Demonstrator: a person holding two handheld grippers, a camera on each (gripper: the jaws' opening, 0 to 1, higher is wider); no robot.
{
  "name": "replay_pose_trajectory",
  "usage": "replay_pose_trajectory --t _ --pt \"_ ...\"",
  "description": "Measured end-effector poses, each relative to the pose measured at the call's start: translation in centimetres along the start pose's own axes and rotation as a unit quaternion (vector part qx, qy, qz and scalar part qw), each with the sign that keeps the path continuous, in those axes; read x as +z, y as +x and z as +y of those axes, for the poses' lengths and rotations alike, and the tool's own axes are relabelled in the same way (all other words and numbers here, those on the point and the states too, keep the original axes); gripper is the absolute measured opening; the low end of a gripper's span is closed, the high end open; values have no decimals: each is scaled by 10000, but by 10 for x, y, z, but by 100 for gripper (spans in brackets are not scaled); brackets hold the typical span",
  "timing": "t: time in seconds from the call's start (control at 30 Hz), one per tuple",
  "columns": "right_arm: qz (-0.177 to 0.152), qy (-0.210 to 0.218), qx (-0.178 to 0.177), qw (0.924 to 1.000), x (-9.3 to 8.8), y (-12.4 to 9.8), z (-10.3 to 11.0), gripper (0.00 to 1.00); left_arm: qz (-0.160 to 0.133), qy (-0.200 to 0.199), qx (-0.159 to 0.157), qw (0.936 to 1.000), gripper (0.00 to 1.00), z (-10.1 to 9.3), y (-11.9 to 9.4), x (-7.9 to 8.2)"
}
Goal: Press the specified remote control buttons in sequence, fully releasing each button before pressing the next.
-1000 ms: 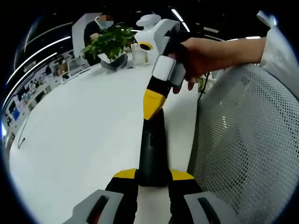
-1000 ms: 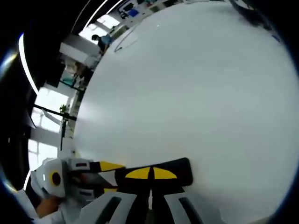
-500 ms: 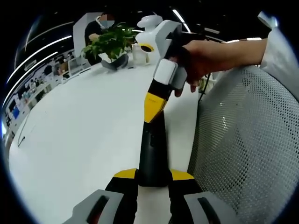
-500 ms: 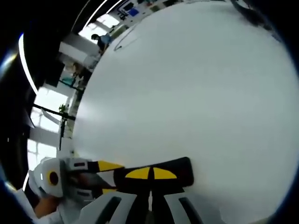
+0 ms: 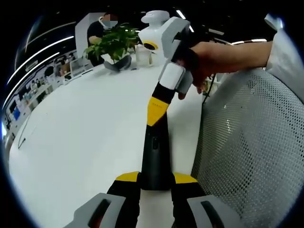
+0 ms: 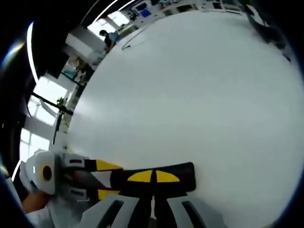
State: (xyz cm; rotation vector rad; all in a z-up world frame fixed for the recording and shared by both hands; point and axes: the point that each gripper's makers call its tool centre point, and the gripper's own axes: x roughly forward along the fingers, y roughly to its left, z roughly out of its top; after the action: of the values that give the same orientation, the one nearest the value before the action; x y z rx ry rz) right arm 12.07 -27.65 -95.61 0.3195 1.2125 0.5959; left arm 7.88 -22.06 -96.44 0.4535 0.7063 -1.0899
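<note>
Holding the black remote control [image 5: 156, 156] by its near end, my left gripper [image 5: 156, 183] has its yellow-tipped fingers [image 5: 127, 178] clamped on either side of the body, which lies lengthwise on the white counter [image 5: 80, 133] and points away from the camera. In the left gripper view, my right gripper [image 5: 156, 111] meets the remote's far end with its yellow tips pressed together and closed on nothing, apparently serving as a single pressing point. Compared with a second ago, that gripper's white body has tilted slightly higher and its tips sit a touch further along the remote; I judge this a lift-off or small reposition between presses, though the buttons themselves are too small to read. In the right gripper view, the shut tips [image 6: 153, 176] rest over the remote [image 6: 187, 175], with the left gripper [image 6: 102, 178] coming in from the left. A mesh chair back [image 5: 247, 142] stands just beside the counter; a potted plant [image 5: 114, 42] sits well apart.
</note>
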Motion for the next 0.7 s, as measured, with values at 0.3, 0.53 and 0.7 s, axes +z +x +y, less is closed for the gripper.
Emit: replay_pose_trajectory --t 0.3,0.53,0.7 --pt "104 267 -9 9996 -2 -5 -5 0 -14 -1 -9 10000 24 0 0 0" --pt "-192 539 192 9982 9 -7 -3 0 -5 7 -11 10000 24 -1 0 0" --pt "-37 470 82 9989 3 -4 -4 0 1 14 -4 10000 24 -1 0 0"
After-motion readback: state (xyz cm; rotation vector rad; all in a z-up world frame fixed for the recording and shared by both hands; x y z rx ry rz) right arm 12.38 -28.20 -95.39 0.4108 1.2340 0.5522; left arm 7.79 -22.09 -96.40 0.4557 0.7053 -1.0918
